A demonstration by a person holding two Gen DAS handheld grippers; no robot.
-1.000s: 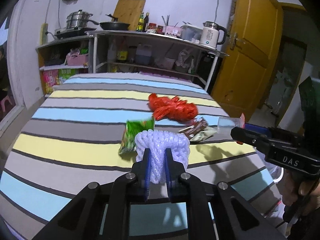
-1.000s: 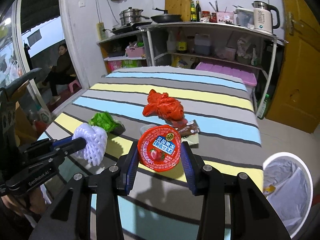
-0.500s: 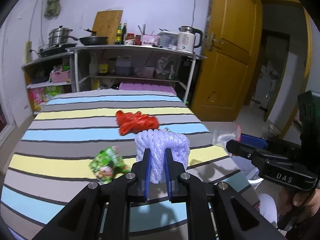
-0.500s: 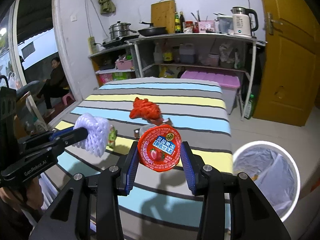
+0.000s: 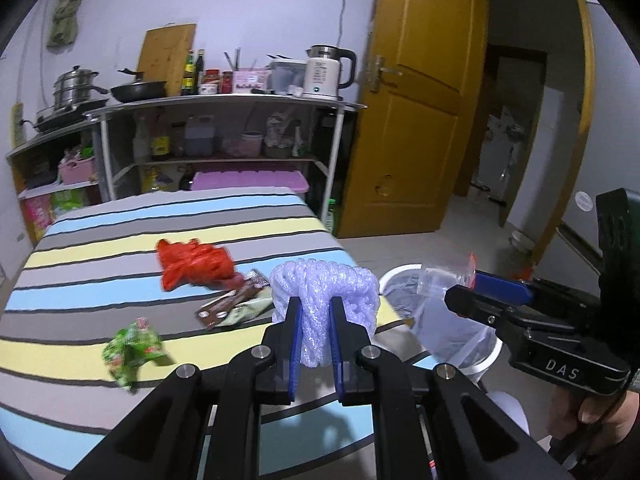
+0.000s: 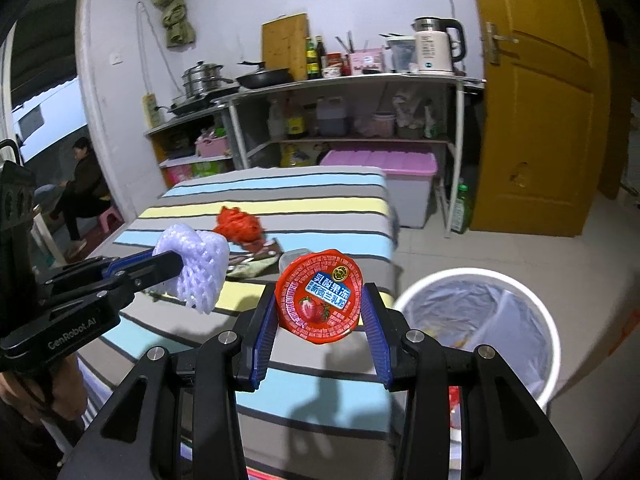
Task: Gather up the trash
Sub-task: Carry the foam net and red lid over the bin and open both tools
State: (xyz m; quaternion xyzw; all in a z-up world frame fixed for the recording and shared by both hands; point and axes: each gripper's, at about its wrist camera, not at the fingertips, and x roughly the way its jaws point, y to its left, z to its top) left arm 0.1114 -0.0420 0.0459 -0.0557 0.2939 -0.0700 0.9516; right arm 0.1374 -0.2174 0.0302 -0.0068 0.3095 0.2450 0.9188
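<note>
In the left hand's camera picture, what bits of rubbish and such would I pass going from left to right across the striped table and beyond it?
Green snack wrapper → red plastic bag → brown wrapper → white foam fruit net held in the left gripper → white trash bin → right gripper.

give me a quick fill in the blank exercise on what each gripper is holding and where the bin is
1. The left gripper is shut on a white foam fruit ____.
2. The jelly cup in the right gripper has a lid coloured ____.
3. The white bin stands on the ____, beside the striped table.
4. The crumpled red bag lies on the ____.

Missing words: net; red; floor; table
</note>
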